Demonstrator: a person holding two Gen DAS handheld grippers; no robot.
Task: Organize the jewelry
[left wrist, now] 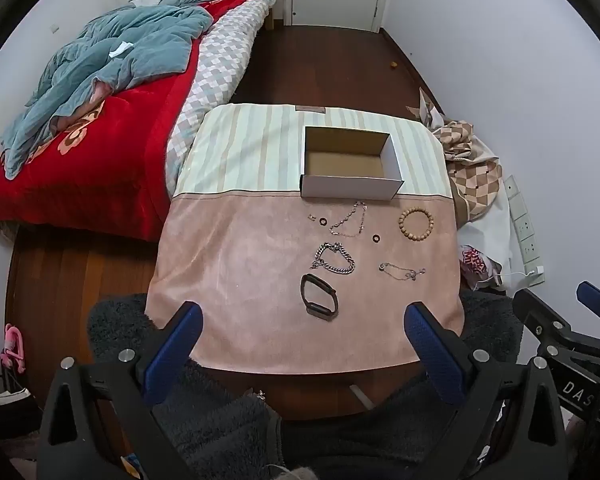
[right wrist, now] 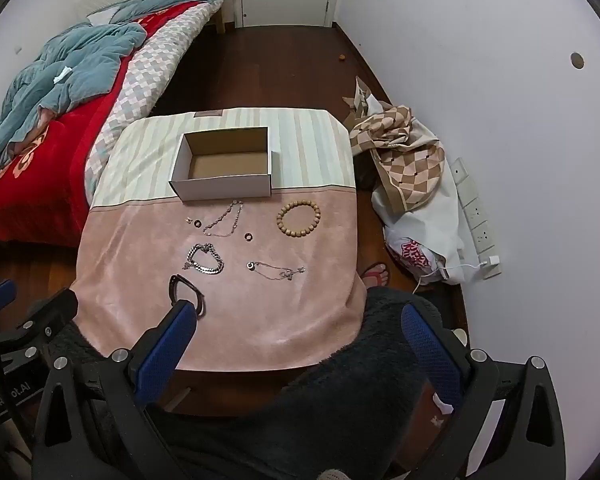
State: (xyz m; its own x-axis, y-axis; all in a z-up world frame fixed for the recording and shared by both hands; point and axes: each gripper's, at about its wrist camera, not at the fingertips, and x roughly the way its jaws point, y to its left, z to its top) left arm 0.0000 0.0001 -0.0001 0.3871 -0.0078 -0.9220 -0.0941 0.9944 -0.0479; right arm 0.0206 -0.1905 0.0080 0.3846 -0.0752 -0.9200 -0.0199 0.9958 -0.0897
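An empty white cardboard box [left wrist: 350, 189] [right wrist: 224, 190] stands at the back of a small table covered in pink and striped cloth [left wrist: 236, 280] [right wrist: 140, 264]. In front of it lie a wooden bead bracelet [left wrist: 416, 220] [right wrist: 298, 218], a thin silver chain [left wrist: 350, 220] [right wrist: 224, 220], a chunky silver bracelet [left wrist: 334, 259] [right wrist: 205, 260], a fine chain with charms [left wrist: 402, 271] [right wrist: 276, 270], a dark band [left wrist: 318, 300] [right wrist: 186, 286] and two small dark rings [left wrist: 376, 237] [right wrist: 248, 236]. My left gripper [left wrist: 304, 324] and right gripper [right wrist: 300, 324] are open and empty, hovering at the table's near edge.
A bed with a red blanket and teal quilt [left wrist: 100, 92] [right wrist: 60, 72] stands to the left. A checkered bag and cloths [left wrist: 472, 168] [right wrist: 408, 168] and a power strip [left wrist: 526, 232] [right wrist: 476, 216] lie on the floor at right. Dark fuzzy fabric [right wrist: 340, 380] is below the grippers.
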